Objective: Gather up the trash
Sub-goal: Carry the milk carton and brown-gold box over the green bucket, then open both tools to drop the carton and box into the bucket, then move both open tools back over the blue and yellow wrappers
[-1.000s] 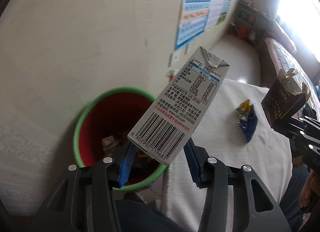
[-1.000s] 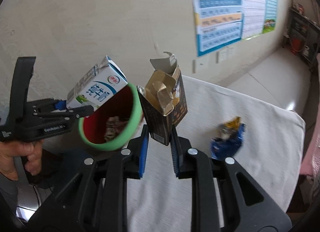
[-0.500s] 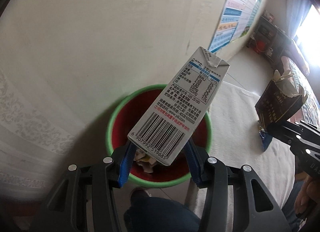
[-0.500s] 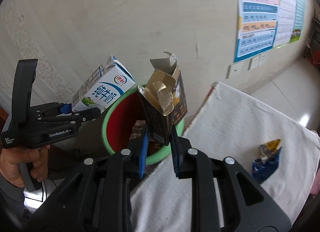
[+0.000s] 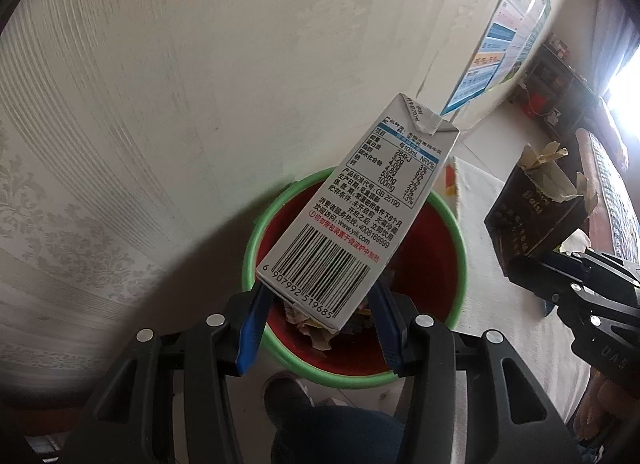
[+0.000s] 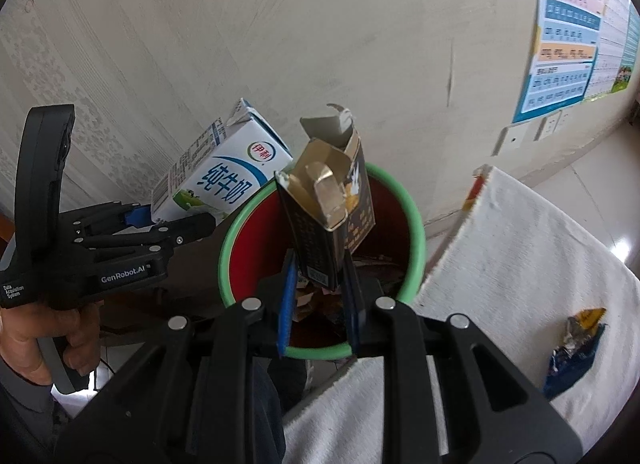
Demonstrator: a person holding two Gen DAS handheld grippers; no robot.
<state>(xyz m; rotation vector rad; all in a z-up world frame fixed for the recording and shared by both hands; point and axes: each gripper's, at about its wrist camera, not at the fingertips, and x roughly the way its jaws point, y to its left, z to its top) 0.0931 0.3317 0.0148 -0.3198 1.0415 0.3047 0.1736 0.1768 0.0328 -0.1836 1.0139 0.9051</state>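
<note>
My left gripper (image 5: 318, 320) is shut on a white milk carton (image 5: 360, 216) and holds it tilted right over the red bin with a green rim (image 5: 460, 240). My right gripper (image 6: 318, 304) is shut on a torn dark box (image 6: 328, 208) and holds it above the same bin (image 6: 416, 232), which has paper scraps inside. The milk carton (image 6: 228, 180) shows at the bin's left edge in the right wrist view. The dark box (image 5: 540, 216) shows at the right in the left wrist view.
A white cloth (image 6: 520, 272) covers the surface right of the bin. A blue and gold wrapper (image 6: 576, 348) lies on it. A pale wall (image 6: 280, 44) with posters (image 6: 568, 28) stands close behind the bin. A shoe (image 5: 288, 392) shows below the bin.
Both grippers have moved left toward the wall with their loads, so the bin now sits directly under each of them. The wrapper has slid toward the right edge of view.
</note>
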